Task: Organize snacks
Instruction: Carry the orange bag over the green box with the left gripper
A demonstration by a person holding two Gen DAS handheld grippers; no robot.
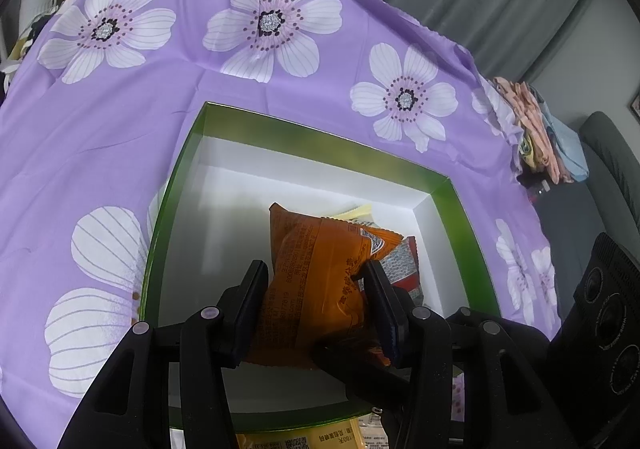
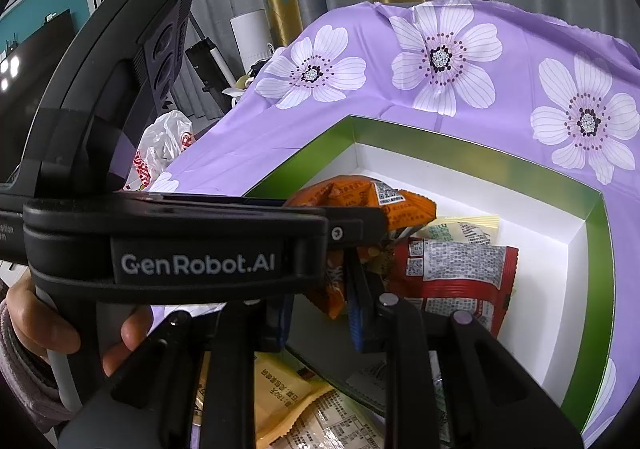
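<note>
Orange snack packet (image 1: 316, 273) is pinched between the fingers (image 1: 250, 305) of the left gripper (image 1: 316, 301), held over the open green-rimmed box (image 1: 452, 205) with the white inside. Packet bulges out past the pads, so the grip is on the soft middle, not a seam. Judged step: drop this one into the box. To do it well, lower it toward the bare white floor at the left of the box, clear of the rim, then spread the fingers only once the packet is low; released high, it could land on the edge or slide onto the pile.

Already in the box, right side: a red packet (image 2: 456, 277) with a pale yellow packet (image 2: 464, 231) behind it, partly overlapped.

Right gripper (image 2: 320, 313) has its fingers nearly pressed together, nothing seen between them; it hovers at the near edge of the box. The left tool's body crosses the right wrist view and hides part of the box. A hand (image 2: 44, 329) grips the left tool's handle.

More loose packets (image 2: 288, 393) lie below, outside the box, still to sort. Box sits on a purple floral cloth (image 1: 100, 137) over the worktop. Off it: white plastic bag (image 2: 164, 145), folded clothes (image 1: 536, 129), curtains behind.
</note>
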